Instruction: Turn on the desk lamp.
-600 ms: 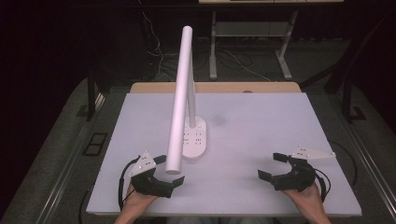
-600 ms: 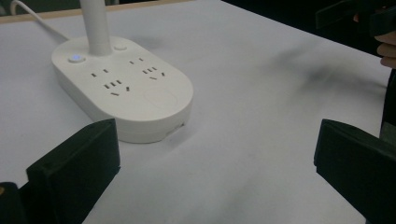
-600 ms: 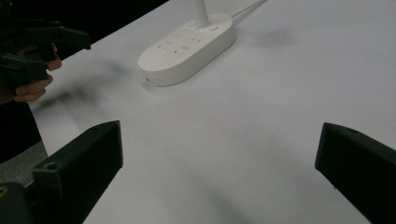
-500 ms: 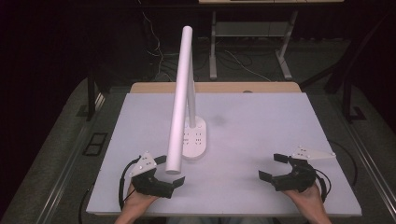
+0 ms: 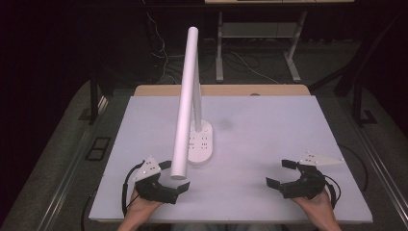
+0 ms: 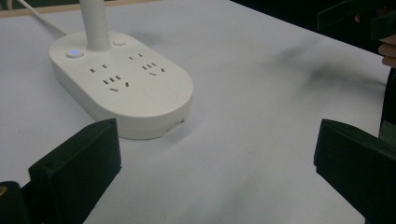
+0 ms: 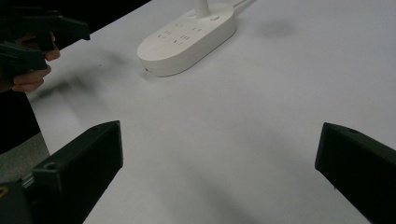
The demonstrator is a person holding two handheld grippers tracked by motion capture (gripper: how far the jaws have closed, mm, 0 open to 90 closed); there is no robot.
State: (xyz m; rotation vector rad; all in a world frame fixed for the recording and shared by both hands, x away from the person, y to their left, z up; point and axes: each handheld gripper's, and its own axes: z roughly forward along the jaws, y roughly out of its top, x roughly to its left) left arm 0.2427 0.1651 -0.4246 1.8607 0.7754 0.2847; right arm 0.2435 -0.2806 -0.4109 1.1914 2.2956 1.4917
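- White desk lamp with oval socket-strip base (image 5: 200, 144) is stood upright mid-counter, slightly left of centre; its long white tubular head (image 5: 185, 98) is tilted forward so the lower end hangs over the near-left area.
- Left gripper (image 5: 179, 182) is held near the front edge, jaws spread wide, nothing clamped; it is parked just beside the base and under the tube's lower end.
- Right gripper (image 5: 280, 173) is held well apart from the lamp at the front right, jaws likewise spread, nothing held.
- Judged step: approach to the lamp. The left gripper is better placed; the base should be steadied or the round button with the blue light (image 6: 74, 53) pressed squarely from above, and the overhanging tube avoided on the way in.
- Sockets on the base are unoccupied; a white cable (image 6: 39, 18) is run off the far side.
- White matte counter (image 5: 288, 125) is laid over a wooden board; faint grey smudges are seen on it.
- Room is dark: metal desk legs (image 5: 219, 48) and loose cables are seen on the floor beyond.
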